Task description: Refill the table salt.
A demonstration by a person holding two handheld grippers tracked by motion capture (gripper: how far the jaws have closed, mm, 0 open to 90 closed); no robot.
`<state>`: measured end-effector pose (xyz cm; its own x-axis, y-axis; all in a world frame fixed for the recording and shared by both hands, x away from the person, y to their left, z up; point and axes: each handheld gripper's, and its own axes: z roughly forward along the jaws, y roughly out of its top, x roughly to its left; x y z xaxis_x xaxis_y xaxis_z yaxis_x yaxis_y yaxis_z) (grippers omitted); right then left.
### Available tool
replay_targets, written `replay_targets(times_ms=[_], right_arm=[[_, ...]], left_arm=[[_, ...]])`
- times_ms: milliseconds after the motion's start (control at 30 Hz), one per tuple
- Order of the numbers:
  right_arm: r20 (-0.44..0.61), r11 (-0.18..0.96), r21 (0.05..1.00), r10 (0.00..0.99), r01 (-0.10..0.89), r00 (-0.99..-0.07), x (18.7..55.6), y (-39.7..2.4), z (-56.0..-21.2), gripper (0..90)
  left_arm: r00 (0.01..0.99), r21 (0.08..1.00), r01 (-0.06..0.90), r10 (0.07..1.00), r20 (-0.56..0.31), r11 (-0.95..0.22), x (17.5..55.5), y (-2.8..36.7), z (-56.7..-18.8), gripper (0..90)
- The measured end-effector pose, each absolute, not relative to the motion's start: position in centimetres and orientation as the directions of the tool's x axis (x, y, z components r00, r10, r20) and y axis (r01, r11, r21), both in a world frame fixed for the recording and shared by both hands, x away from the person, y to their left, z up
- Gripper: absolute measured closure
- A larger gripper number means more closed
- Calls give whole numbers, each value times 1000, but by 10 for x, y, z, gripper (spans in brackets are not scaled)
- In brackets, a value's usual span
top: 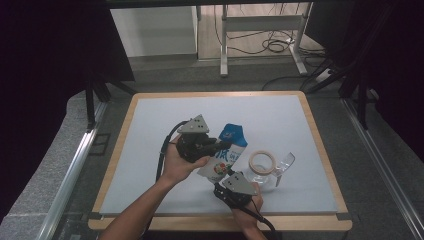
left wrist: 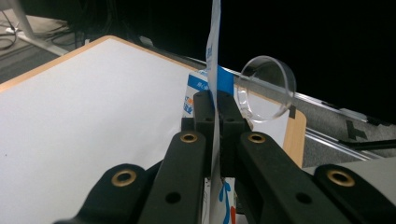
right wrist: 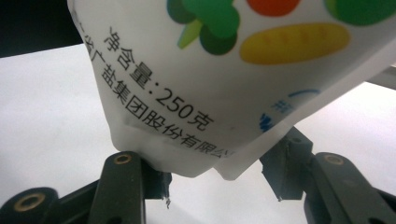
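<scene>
**Printed pouch held between two hand-held grippers above the white table**

A white plastic pouch (top: 226,155) with a blue top and printed fruit and vegetable pictures is held above the middle of the white-topped table with a pale wooden rim (top: 150,150). The pouch is tilted, its blue end pointing away from the person and its white end towards the near edge.

The left gripper (top: 212,147) is seen in the high view at the left side of the pouch, carried in the person's left hand (top: 181,162). In the left gripper view its two black jaws are pressed fully together on the thin, flat edge of the pouch (left wrist: 214,70), which rises upright between the pads; the left gripper (left wrist: 215,109) is thus closed on the pouch.

The right gripper (top: 231,182) is seen at the lower, white end of the pouch, near the table's near edge. In the right gripper view the bottom corner of the pouch (right wrist: 224,93), with black printed characters, hangs between the jaws of the right gripper (right wrist: 215,179). The jaws stand partly apart; the left pad lies against the bag's lower edge, while the other pad is just beside the corner, and it cannot be told whether it presses.

Right of the pouch, a clear plastic cup (top: 272,172) lies on its side on the table, with a roll of beige tape (top: 262,162) touching it.
</scene>
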<state>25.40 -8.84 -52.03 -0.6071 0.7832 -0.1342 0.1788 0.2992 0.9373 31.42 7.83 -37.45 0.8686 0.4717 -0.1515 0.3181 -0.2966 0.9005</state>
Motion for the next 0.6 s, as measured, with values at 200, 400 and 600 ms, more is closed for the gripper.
replay_targets(times_ms=[200,400,600], right_arm=[[-94,280,937,779,209,-620,255,-90,-520,509],[-69,261,939,779,223,-623,255,-91,-521,514],[-56,246,941,790,232,-610,255,-93,-524,513]], left_arm=[[865,893,336,473,-167,-301,322,77,-377,900],[870,882,339,466,-162,-326,328,71,-377,900],[873,873,348,457,-170,-341,332,64,-379,900]])
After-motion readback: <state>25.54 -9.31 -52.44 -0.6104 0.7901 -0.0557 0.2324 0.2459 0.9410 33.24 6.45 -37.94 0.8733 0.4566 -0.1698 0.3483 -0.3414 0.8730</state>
